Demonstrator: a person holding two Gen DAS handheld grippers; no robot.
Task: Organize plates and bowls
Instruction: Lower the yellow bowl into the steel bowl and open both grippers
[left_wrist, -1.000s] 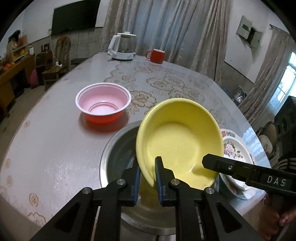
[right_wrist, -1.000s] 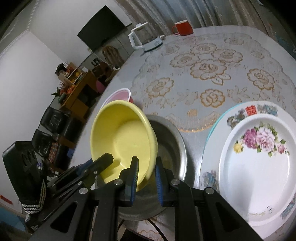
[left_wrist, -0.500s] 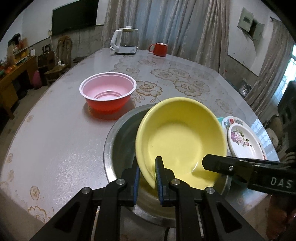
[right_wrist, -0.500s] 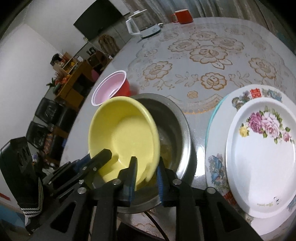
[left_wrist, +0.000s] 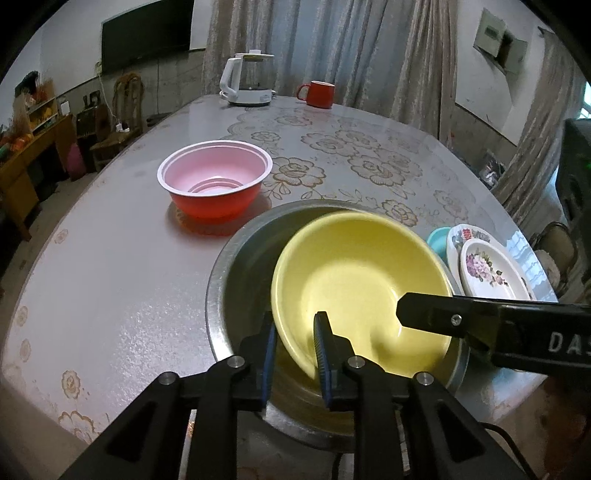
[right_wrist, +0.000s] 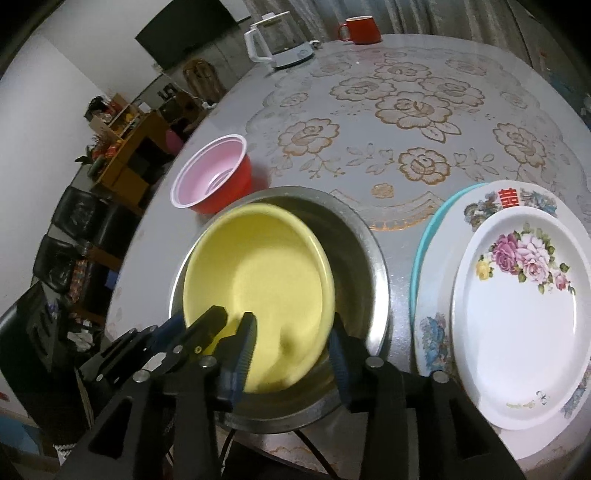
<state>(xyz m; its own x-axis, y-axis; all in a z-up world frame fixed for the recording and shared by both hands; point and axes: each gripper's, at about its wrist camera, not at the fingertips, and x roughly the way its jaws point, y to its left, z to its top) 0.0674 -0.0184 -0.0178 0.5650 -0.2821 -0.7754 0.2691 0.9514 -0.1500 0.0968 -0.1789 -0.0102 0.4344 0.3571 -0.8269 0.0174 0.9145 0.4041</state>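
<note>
Both of your grippers are letting go of the yellow bowl (left_wrist: 364, 291) at once: a second ago each pair of jaws was clamped on its near rim while it hung tilted above the steel basin (left_wrist: 243, 266), and now it is sitting lower, nested inside that basin and leaning toward your right. Your right gripper (right_wrist: 291, 349) is opening, its blue pads already standing well clear on either side of the rim, so nothing is pinched there. Your left gripper (left_wrist: 293, 341) is only beginning to open; the gap is narrow, the bowl's edge is passing between the pads, and contact looks all but gone. That is telling you the nesting step is essentially done, and the bowl's blurred lip in the right wrist view suggests it may be settling as you release. You are working with smooth, hard ware: a glossy, deep, round yellow bowl that looks like plastic, and a wider brushed-metal basin with a rolled rim, so expect sliding rather than gripping between them. Off to the left a red bowl (left_wrist: 216, 184) with a pale pink ribbed interior is waiting alone on the table (left_wrist: 110, 277). To the right, the flowered plates (right_wrist: 517, 295) are lying stacked on a teal one.
</note>
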